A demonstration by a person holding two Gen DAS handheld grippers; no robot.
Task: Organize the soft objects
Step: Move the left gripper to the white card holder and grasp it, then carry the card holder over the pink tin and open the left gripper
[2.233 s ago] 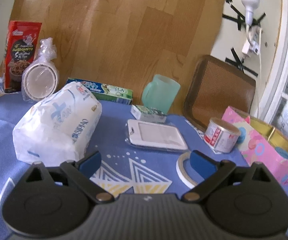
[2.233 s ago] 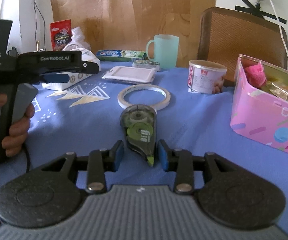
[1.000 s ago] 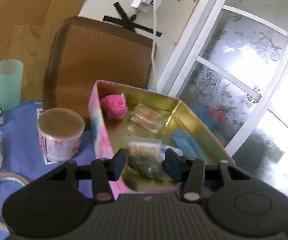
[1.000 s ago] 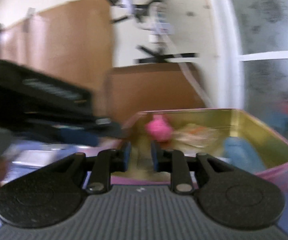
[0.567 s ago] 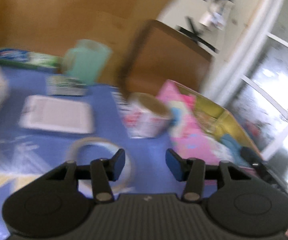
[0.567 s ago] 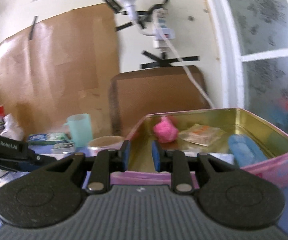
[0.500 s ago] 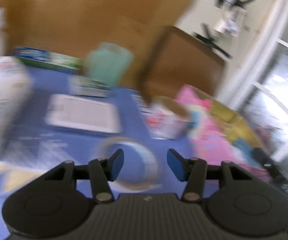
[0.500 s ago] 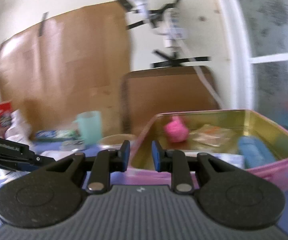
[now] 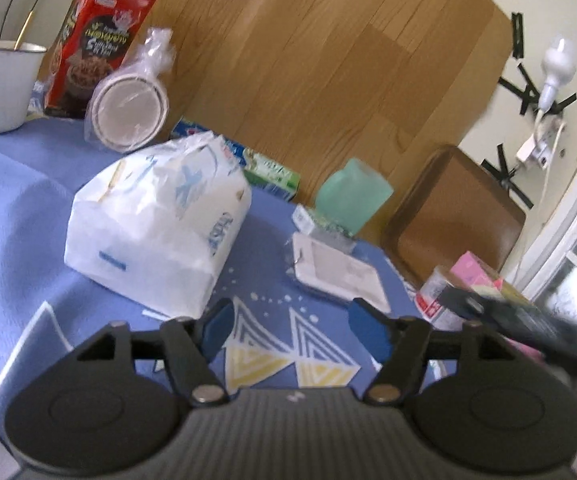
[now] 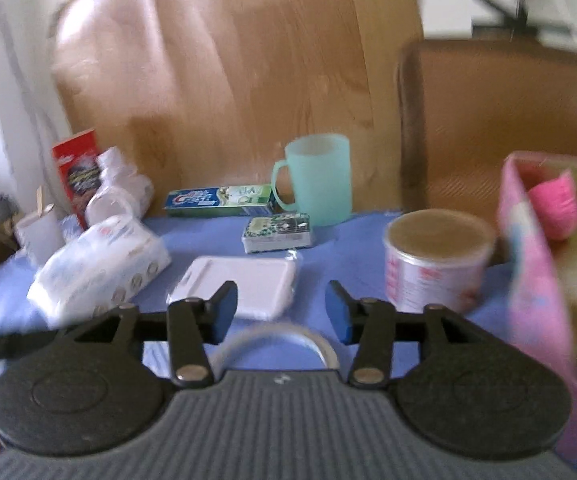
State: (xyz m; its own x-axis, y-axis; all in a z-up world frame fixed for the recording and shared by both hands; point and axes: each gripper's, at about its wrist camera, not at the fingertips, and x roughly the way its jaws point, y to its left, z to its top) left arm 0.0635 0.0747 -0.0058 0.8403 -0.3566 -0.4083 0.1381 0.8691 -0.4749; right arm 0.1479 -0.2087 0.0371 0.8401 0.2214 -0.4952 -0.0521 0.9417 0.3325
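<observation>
Both grippers empty right now. Our left gripper (image 9: 288, 322) has its jaws spread wide over the blue tablecloth (image 9: 16, 200), nothing between them. Our right gripper (image 10: 280, 310) is also open, a bit narrower, with only the tape ring (image 10: 276, 340) lying on the cloth beneath the gap, not gripped.

Progress, as far as we can judge: partly done. The pink tin (image 10: 528, 272) at the right edge already holds a pink soft thing (image 10: 554, 208) plus some other contents too blurred to name.

Left to do: the white tissue pack (image 9: 156, 224) looks like the obvious remaining soft item. It sits on the cloth just ahead and left of our left gripper, well apart from the tin. The small green-patterned packet (image 10: 276, 232) in front of the mint mug (image 10: 316, 178) may be soft too; we can't tell.

Hard stuff that we read as out of scope: white card holder (image 10: 240, 280), lidded tub (image 10: 436, 264), toothpaste box (image 10: 220, 200), red snack box (image 9: 100, 40).

Likely next step: left gripper goes for the tissue pack. It's bulky, so the wide opening fits.
</observation>
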